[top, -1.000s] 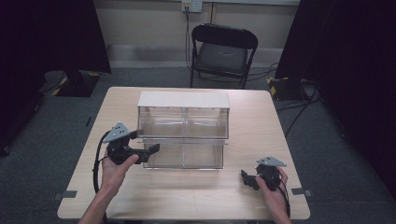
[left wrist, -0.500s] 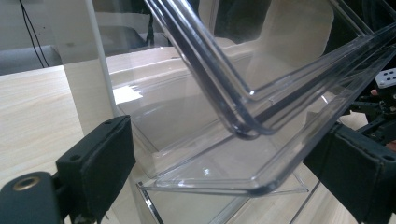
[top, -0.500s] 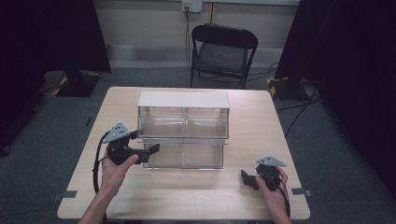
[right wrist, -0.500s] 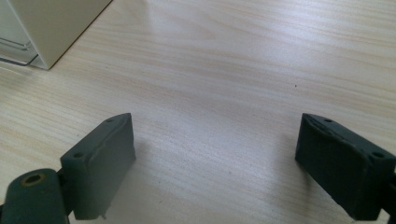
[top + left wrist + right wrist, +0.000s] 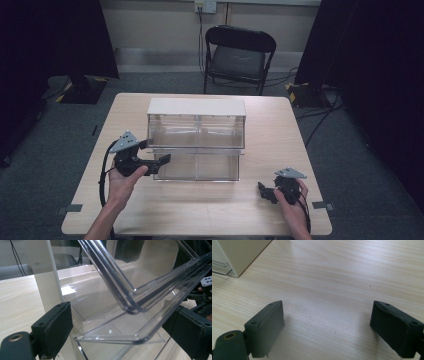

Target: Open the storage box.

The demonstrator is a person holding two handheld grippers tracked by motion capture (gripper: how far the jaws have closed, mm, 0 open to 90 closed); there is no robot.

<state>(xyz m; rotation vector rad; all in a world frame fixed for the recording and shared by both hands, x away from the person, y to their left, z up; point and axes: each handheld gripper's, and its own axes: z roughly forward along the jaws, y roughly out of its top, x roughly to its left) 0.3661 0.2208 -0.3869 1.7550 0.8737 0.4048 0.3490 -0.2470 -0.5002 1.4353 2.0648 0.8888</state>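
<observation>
Clear drawer unit (image 5: 196,137) on table (image 5: 280,135) — bins bare, left gripper (image 5: 161,161) at lower bin (image 5: 140,322)

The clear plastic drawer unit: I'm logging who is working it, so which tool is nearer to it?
Left. The left tool is at the clear plastic drawer unit, its jaws open around the lower drawer's front edge. The right tool rests apart on the wooden table.

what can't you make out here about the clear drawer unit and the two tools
- Whether the left tool touches the clear drawer: in the left gripper view its jaws stand open either side of the rim, contact unclear; too small in the high view.
- The clear drawer unit: glare and transparency blur what its compartments hold.
- The right tool: the hand covers much of it in the high view.
- The drawer's far end: cut off by the left gripper view's top edge.
</observation>
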